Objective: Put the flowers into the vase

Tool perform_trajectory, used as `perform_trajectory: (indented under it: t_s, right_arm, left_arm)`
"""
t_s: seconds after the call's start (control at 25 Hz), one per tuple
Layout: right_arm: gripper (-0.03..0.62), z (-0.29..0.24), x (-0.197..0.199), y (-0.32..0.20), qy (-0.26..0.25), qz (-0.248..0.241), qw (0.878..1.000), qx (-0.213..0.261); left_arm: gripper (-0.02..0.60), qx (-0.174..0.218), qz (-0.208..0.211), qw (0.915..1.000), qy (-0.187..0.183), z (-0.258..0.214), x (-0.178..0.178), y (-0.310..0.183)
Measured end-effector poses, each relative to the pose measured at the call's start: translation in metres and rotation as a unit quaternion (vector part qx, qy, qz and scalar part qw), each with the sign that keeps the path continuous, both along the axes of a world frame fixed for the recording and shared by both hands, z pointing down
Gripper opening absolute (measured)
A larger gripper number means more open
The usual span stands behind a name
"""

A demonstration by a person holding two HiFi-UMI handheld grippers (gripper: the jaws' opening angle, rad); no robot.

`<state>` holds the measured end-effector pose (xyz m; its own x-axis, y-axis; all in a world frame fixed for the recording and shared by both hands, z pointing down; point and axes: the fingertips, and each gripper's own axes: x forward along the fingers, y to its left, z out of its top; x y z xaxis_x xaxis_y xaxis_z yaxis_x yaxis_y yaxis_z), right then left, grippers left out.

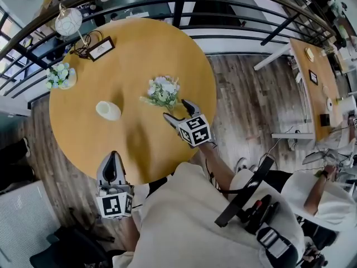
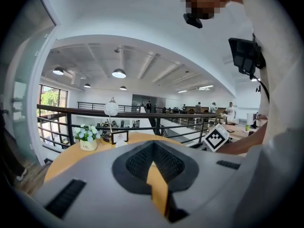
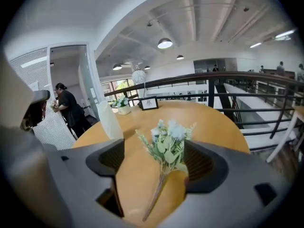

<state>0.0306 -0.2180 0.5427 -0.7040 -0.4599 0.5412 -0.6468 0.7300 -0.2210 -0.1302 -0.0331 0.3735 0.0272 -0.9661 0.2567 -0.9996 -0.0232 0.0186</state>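
Grey and black, the jaws of the right gripper (image 3: pixel 154 161) are spread wide. The thin stem of the flowers (image 3: pixel 167 144) lies between them and is pressed by neither pad. The gap is judged to be set broad so that the stem can be straddled before any closing. The gripper is tilted down toward the tabletop (image 1: pixel 139 49), which suits a stem lying flat.

The flowers are laid on their side on the tabletop. In the right gripper view the blooms point toward 12 o'clock and the stem toward 6 o'clock, so the stem end is offered for pinching. The white vase (image 1: pixel 107 110) is stood upright at about 9 o'clock from the flowers, well apart from them, with its mouth free for the stem.

The left gripper (image 1: pixel 113 162) is held at the 6 o'clock edge of the tabletop with its jaws pressed together on nothing, presumably parked out of the way. A potted bouquet (image 1: pixel 60 75) and a small framed card (image 1: pixel 101 48) are set near the 10 o'clock rim.
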Motion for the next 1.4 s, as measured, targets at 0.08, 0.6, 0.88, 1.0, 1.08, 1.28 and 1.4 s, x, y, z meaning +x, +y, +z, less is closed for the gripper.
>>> perform_trajectory:
  t_s: [0.08,0.6,0.88,1.0,1.08,1.28,1.4]
  right_arm:
    - [0.385,0.014,0.000,-0.003,0.011,0.001,1.000,-0.012]
    - [0.385,0.086,-0.026,-0.060,0.069,0.035,0.992,-0.095]
    - [0.383,0.102,-0.025,-0.066,0.110,0.043,0.986,-0.121]
    - [0.382,0.109,-0.028,-0.067,0.128,0.033,0.984,-0.122]
    - [0.376,0.112,-0.030,-0.067,0.132,0.028,0.983,-0.123]
    - [0.304,0.115,-0.035,-0.068,0.143,0.022,0.983,-0.112]
    - [0.242,0.115,-0.039,-0.066,0.145,0.010,0.984,-0.101]
  left_arm:
    - [0.006,-0.003,0.005,0.9999,0.010,0.000,0.002,-0.004]
    - [0.006,-0.025,-0.041,0.9987,0.014,0.001,-0.023,0.011]
    - [0.006,-0.025,-0.051,0.9983,0.013,-0.001,-0.026,0.017]
    - [0.006,-0.026,-0.055,0.9981,0.012,-0.001,-0.027,0.019]
    - [0.006,-0.026,-0.059,0.9978,0.013,0.000,-0.028,0.021]
    - [0.006,-0.026,-0.067,0.9973,0.013,-0.001,-0.032,0.024]
    - [0.006,-0.025,-0.071,0.9971,0.013,-0.002,-0.034,0.024]
